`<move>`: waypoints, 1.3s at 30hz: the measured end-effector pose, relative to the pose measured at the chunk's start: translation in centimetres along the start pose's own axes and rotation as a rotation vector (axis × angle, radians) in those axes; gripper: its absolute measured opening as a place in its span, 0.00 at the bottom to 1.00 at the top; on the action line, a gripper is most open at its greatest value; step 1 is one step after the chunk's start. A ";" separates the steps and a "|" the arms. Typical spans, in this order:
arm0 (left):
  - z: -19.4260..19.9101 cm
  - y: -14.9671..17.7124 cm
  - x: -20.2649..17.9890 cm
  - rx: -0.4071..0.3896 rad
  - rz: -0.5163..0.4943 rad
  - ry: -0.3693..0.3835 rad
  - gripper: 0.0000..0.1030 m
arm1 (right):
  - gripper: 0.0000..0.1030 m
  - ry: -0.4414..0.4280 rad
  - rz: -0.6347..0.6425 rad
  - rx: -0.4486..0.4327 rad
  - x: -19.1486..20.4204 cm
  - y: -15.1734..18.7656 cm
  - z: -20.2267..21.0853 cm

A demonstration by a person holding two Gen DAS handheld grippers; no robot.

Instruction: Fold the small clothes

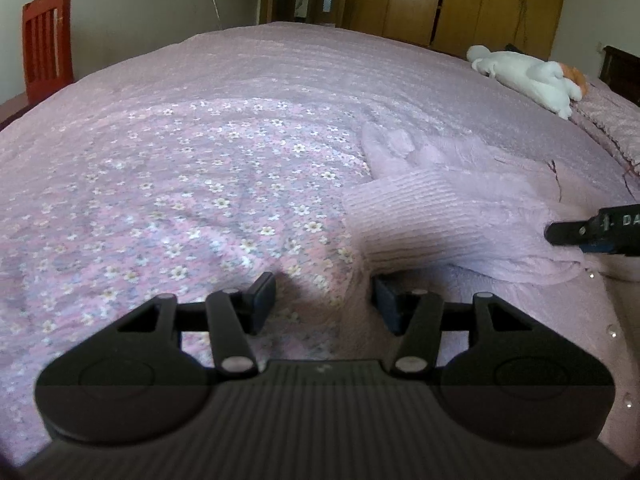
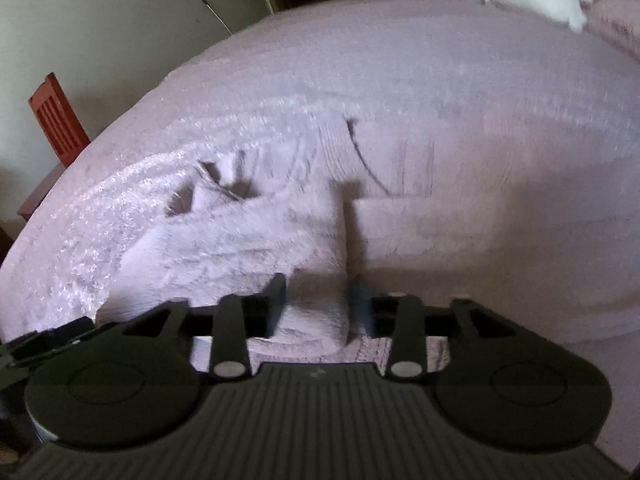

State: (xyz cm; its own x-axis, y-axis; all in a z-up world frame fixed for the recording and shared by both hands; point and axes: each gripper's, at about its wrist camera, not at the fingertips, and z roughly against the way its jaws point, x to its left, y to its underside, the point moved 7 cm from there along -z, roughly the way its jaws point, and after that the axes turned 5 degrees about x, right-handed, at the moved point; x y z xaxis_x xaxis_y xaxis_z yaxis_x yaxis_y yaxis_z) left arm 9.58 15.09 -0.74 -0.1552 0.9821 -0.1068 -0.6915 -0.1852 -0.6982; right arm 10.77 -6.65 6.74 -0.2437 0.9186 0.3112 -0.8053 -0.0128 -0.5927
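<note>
Left gripper (image 1: 324,304) jaws released, nothing between them, low over the bed (image 1: 280,64); the lilac sweater (image 1: 460,216) lies just ahead and to its right, ribbed cuff (image 1: 404,220) nearest; right gripper (image 2: 318,306) — jaws also parted — sits over fuzzy knit with a raised fold between the fingers (grip not closed); sleeve's long axis runs away rightward; soft pile, ribbed trim; white plush toy (image 1: 528,76) far off.

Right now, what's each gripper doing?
Left gripper: open, holding nothing, beside the lilac sweater.
Right gripper: open, fingers astride a sweater fold, not clamped.
</note>
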 end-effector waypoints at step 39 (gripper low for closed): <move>4.8 1.5 5.8 0.071 0.091 -0.076 0.54 | 0.09 -0.008 0.530 -0.273 14.5 -0.7 0.7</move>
State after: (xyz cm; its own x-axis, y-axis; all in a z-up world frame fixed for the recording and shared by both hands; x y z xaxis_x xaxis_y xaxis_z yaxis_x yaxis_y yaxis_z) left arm 4.26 20.31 1.02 -0.2707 0.9562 -0.1116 -0.7200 -0.2780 -0.6358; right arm 7.41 6.43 12.14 -0.5791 0.8119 -0.0741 -0.4053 -0.3655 -0.8379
